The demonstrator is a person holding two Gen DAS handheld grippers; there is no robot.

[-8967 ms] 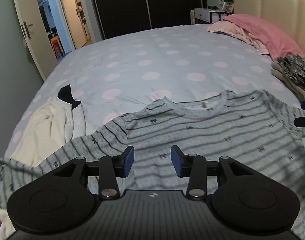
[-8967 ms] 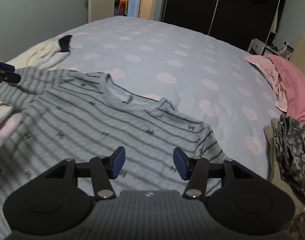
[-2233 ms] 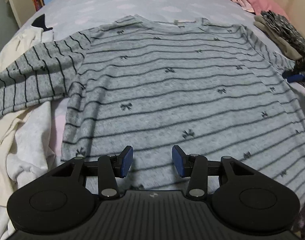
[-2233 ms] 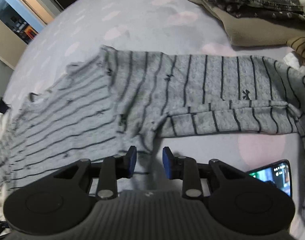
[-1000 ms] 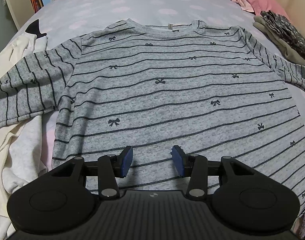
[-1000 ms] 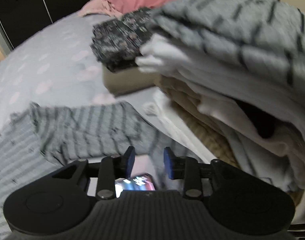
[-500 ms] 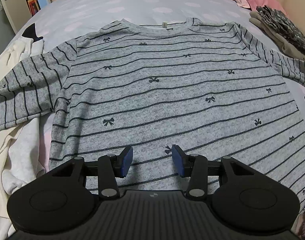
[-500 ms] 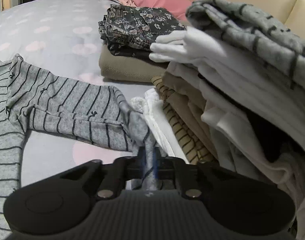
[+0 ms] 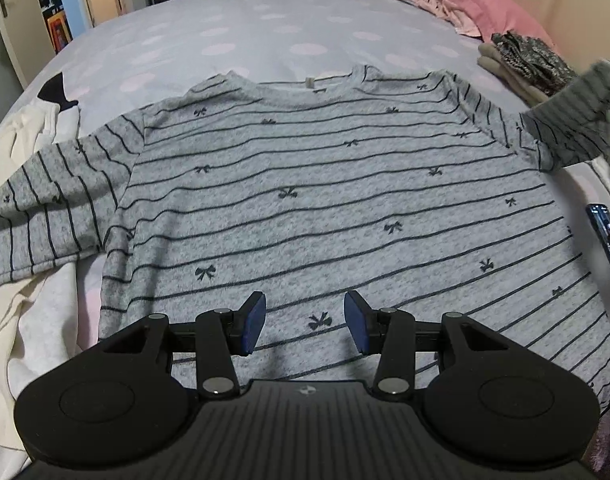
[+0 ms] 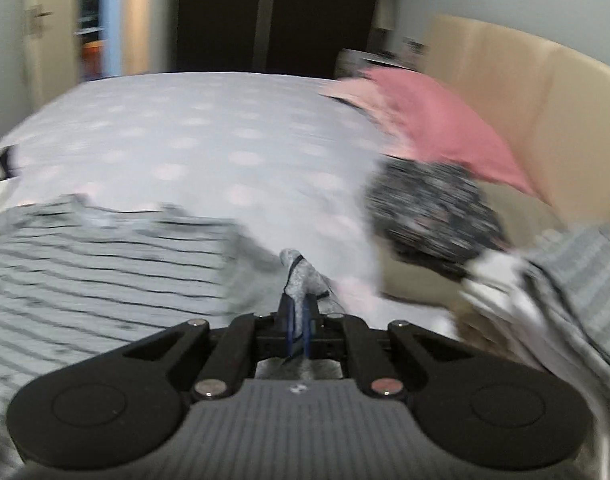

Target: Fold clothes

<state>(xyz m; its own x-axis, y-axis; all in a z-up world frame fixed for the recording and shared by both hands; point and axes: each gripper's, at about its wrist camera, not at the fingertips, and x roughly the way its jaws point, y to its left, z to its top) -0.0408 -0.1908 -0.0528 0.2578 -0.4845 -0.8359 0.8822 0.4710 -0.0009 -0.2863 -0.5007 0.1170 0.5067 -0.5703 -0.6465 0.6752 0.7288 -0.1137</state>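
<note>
A grey long-sleeved top (image 9: 325, 200) with dark stripes and small bows lies flat, front up, on the dotted bedsheet (image 9: 265, 32). My left gripper (image 9: 305, 324) hovers over its lower hem, open, with nothing between the blue pads. My right gripper (image 10: 299, 320) is shut on the cuff of the top's right sleeve (image 10: 301, 276). In the left wrist view that sleeve (image 9: 577, 128) rises off the bed at the right edge, blurred. The left sleeve (image 9: 45, 208) lies spread over pale clothes.
Pale unfolded clothes (image 9: 21, 280) are heaped at the left. Folded clothes, a dark floral piece (image 9: 529, 56) on top, sit at the right by the pink pillow (image 9: 465, 4). A phone (image 9: 607, 244) lies beside the top's right side. A loose pile (image 10: 545, 292) stands right.
My right gripper closed on the right sleeve's cuff and lifted it, swinging up and towards the top's body. The left gripper stayed over the hem, still open.
</note>
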